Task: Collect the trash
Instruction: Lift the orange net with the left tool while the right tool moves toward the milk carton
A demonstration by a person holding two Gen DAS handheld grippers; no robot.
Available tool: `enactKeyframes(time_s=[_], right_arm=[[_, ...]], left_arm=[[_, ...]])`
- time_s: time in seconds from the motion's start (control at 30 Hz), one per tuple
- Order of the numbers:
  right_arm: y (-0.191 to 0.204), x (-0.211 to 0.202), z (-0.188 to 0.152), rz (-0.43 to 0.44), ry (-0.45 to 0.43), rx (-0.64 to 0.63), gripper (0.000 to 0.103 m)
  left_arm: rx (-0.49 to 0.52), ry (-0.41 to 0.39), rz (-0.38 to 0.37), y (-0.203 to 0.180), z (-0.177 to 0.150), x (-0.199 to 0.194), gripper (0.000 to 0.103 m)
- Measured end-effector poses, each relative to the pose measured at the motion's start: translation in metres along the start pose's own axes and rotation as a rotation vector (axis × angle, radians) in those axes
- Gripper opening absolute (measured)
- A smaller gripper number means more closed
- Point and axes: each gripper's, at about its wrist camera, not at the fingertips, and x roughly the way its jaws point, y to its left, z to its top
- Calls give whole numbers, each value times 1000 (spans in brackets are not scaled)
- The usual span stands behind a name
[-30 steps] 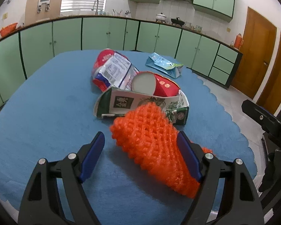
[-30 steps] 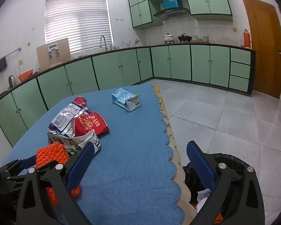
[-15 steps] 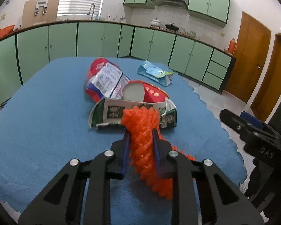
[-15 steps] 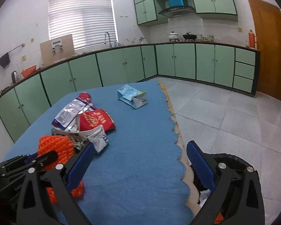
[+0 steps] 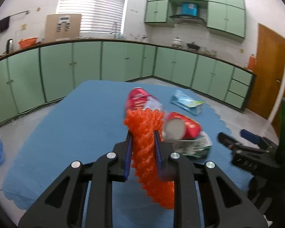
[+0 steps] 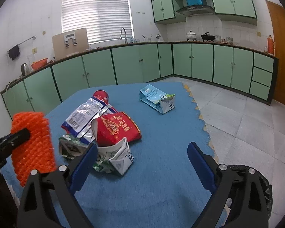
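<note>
gripping the orange net above the blue worktop, the left gripper has its pads pressed into it. the right gripper gapes wide, holding nothing, near the scalloped edge; open floor lies beyond. four wrappers remain: foil bag, red cup, crushed carton, blue carton apart. one black bin sits low right.
</note>
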Motion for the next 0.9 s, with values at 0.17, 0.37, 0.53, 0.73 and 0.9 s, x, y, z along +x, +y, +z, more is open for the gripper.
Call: enactKeyframes(time_s=[0.17,0.37,0.53,0.73,0.9], right_arm=[[3,11,1,10,25,2,92],[9,24,-3,-20,74,-21,91],[7,28,-10,-24,115,-23,91],[15,23,-18,10,125,-44,90],[19,21,-17,51,120,-52,87]], left_arm=[[-11,34,72,23,2,12,20],[-11,67,81,31,3,21,20],[-18,83,60,32,0,25,20],[-17,92,45,30,-1,28,20],[-12,93,44,27,-4,28,20]])
